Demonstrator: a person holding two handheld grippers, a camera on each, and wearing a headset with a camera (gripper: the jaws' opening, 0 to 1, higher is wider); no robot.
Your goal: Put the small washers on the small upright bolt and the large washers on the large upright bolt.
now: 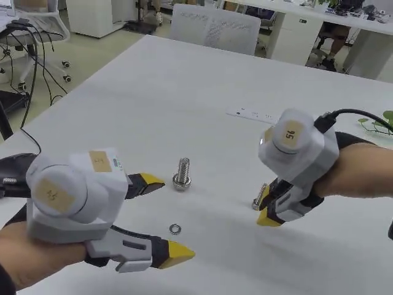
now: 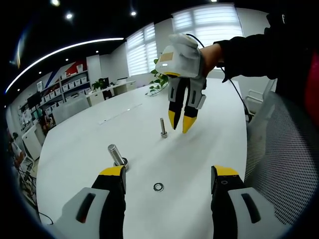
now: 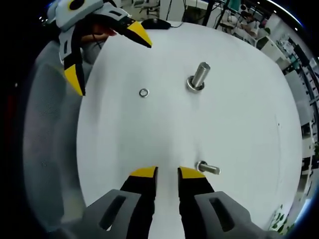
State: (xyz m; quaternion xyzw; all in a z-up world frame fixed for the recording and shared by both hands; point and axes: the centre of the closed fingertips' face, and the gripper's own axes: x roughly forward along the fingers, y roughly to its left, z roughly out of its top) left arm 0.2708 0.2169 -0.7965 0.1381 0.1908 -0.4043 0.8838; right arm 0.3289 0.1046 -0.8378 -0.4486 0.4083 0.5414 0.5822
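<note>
Two grippers hover over a white worktop (image 1: 110, 104) with two upright bolts and one loose washer.

The left gripper (image 1: 166, 216) has its jaws spread wide and holds nothing. The small washer (image 1: 175, 229) lies flat on the worktop between its yellow tips, and the large bolt (image 1: 182, 174) stands just beyond the upper tip. The right gripper (image 1: 268, 218) points down with its jaws drawn to a narrow gap and nothing visible between them. The small bolt (image 1: 258, 198) stands right beside its tips, partly hidden by it, and well apart from the large bolt and the washer.
</note>
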